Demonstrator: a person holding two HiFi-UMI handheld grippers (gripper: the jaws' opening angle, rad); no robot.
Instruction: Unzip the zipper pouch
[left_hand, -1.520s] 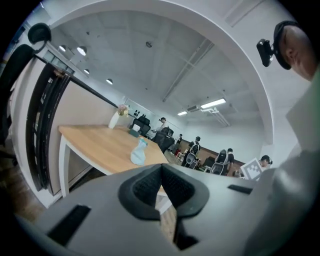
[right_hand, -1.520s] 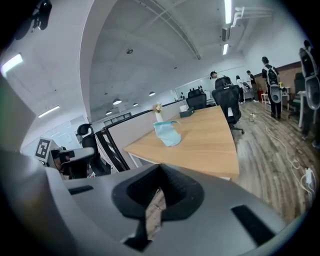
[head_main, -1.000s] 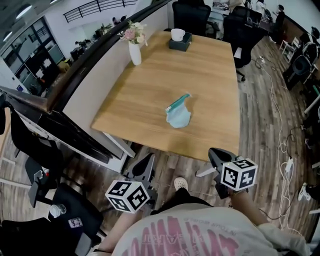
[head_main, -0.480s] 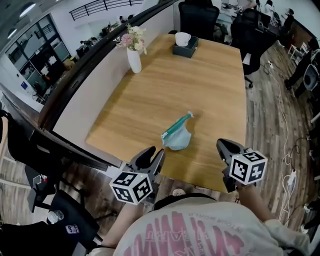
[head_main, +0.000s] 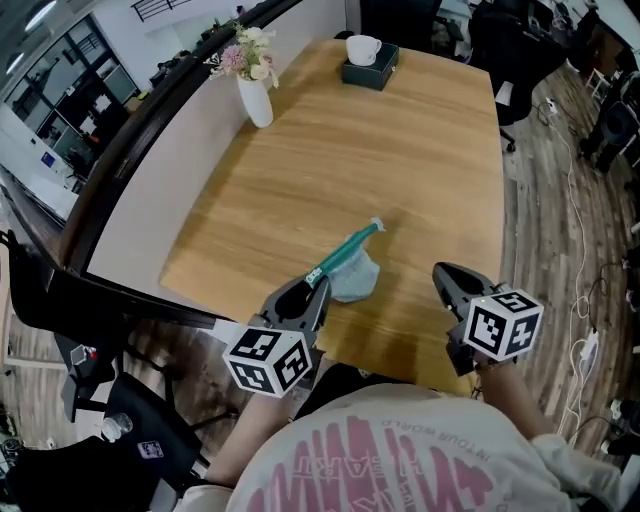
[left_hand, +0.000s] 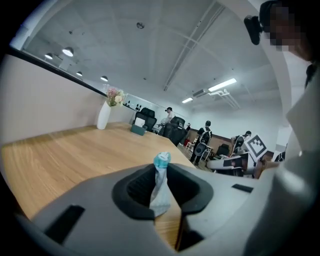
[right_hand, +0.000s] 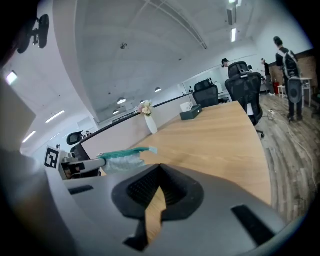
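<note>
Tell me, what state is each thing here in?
zipper pouch: zipper looks closed, near end between the left jaws.
left hand-held gripper: jaws have just been closing, shut on the zipper pouch.
right hand-held gripper: shut, empty.
vase: upright, holding flowers.
cup: upright on a dark box.

A white ceramic vase of pink flowers (head_main: 254, 100) stands at eleven o'clock on the pale wooden table (head_main: 420, 160). A dark green tissue box (head_main: 370, 73) sits at twelve.
</note>
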